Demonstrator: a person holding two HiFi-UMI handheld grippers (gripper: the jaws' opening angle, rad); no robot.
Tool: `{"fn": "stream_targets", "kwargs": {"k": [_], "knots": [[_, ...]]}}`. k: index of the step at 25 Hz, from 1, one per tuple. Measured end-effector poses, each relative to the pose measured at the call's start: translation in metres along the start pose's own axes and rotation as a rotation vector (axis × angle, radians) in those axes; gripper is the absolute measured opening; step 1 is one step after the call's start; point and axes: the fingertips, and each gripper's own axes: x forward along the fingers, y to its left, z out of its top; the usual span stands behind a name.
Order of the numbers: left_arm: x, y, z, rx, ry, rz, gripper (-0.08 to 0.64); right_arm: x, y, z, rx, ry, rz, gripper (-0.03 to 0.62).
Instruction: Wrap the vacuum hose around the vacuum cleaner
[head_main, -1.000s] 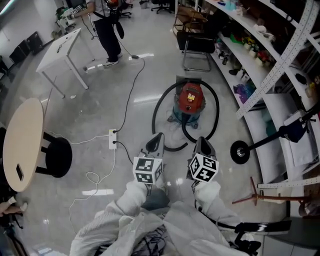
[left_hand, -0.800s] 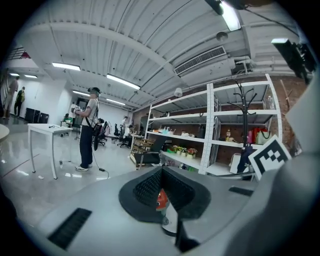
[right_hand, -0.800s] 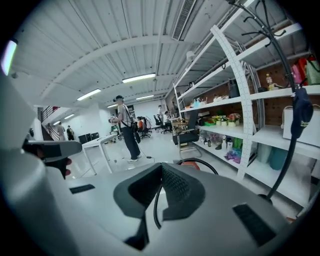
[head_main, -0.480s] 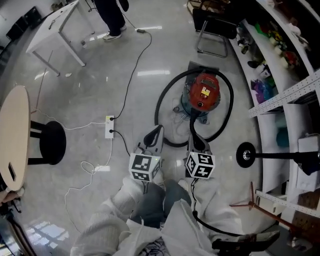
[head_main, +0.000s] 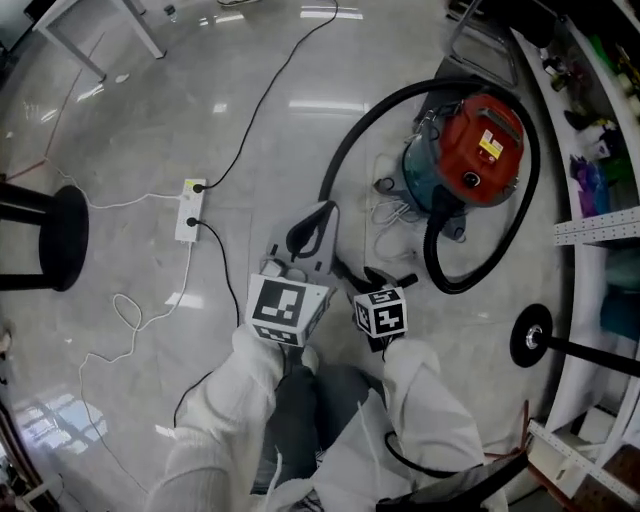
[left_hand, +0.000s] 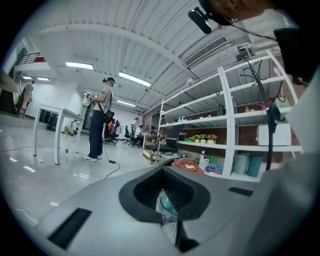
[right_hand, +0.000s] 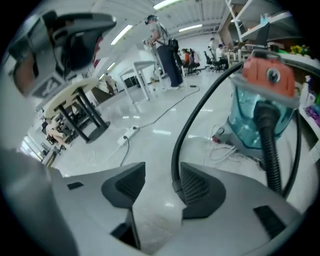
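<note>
Well, your target sits in the upper right of the head view: the vacuum cleaner (head_main: 470, 150), up and right of both tongs and nearer the right one. The vacuum hose (right_hand: 180, 142) runs lengthwise up from the right tongs (right_hand: 162, 175), then bends right toward the canister. Those tongs are opening, with the hose between them, lying against the right-hand pad and clear of the other. Your left tongs (head_main: 308, 232) look closed and hold nothing.

Your right gripper's (right_hand: 159, 185) jaws are opening, with the black vacuum hose (right_hand: 186, 131) between them against the right jaw. The hose arcs over the floor (right_hand: 150, 120) to the red-lidded vacuum cleaner (right_hand: 260, 95).
</note>
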Motion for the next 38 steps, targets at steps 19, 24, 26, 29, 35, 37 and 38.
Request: {"fn": "stream_targets", "kwargs": {"k": [19,24,26,29,35,37,38], "knots": [[0.029,0.006,-0.132,0.014,-0.036,-0.045,0.002,0.239,-0.056,-0.165,-0.361,0.481,0.007,0.235],[0.03,0.022,-0.14,0.003,-0.023,-0.014,0.002,0.246,-0.062,-0.167,-0.366,0.499,-0.007,0.235],[0.031,0.025,-0.142,0.001,-0.021,-0.007,0.002,0.246,-0.062,-0.165,-0.362,0.49,-0.001,0.235],[0.032,0.024,-0.141,0.002,-0.029,-0.002,0.002,0.241,-0.059,-0.163,-0.339,0.434,0.0,0.235],[0.018,0.022,-0.1,0.041,-0.039,0.028,0.002,0.183,-0.009,-0.114,-0.278,0.235,0.128,0.235],[0.004,0.024,-0.068,0.045,-0.036,0.05,0.002,0.14,0.023,-0.076,-0.267,0.134,0.201,0.235],[-0.004,0.025,-0.045,0.051,-0.036,0.061,0.002,0.115,0.042,-0.053,-0.256,0.075,0.237,0.235]]}}
